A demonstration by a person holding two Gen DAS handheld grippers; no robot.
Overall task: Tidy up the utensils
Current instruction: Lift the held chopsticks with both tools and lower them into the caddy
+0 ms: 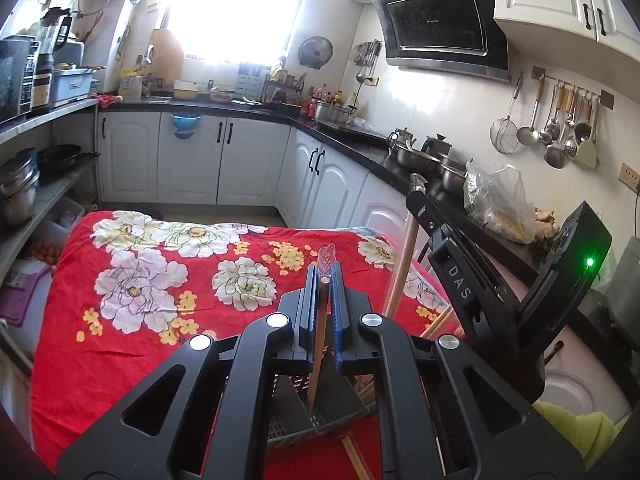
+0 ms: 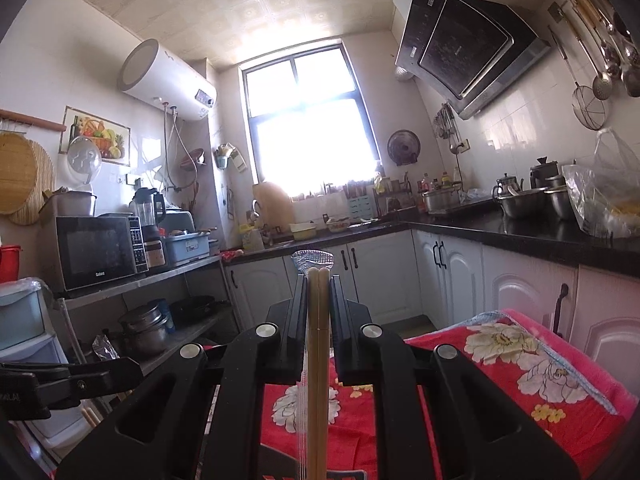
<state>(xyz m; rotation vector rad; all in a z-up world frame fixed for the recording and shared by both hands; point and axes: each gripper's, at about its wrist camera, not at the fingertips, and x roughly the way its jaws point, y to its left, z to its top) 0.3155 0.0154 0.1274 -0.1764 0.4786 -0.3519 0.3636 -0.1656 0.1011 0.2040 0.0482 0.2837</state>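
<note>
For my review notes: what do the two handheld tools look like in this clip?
Both tools are matte black, with angular cut-out linkage arms and round silver pivot caps. The left tool has blue ribbed pads. The right tool carries white "DAS" lettering and a lit green indicator light, seen from the left wrist view.

1. Setting: a home kitchen; I stand in its middle.
2. Black range hood (image 1: 440, 28) on tiled wall; white cabinets (image 1: 192, 156) under a dark L-shaped desk (image 1: 360, 148).
3. Ladles and strainers (image 1: 556, 128) hang from a wall rail.
4. Microwave (image 2: 100, 250), blender and pots on a metal shelf.
5. Water heater (image 2: 168, 80) beside the window (image 2: 308, 120).
6. Steel pots (image 1: 424, 160) and sauce bottles crowd the desk.
</note>
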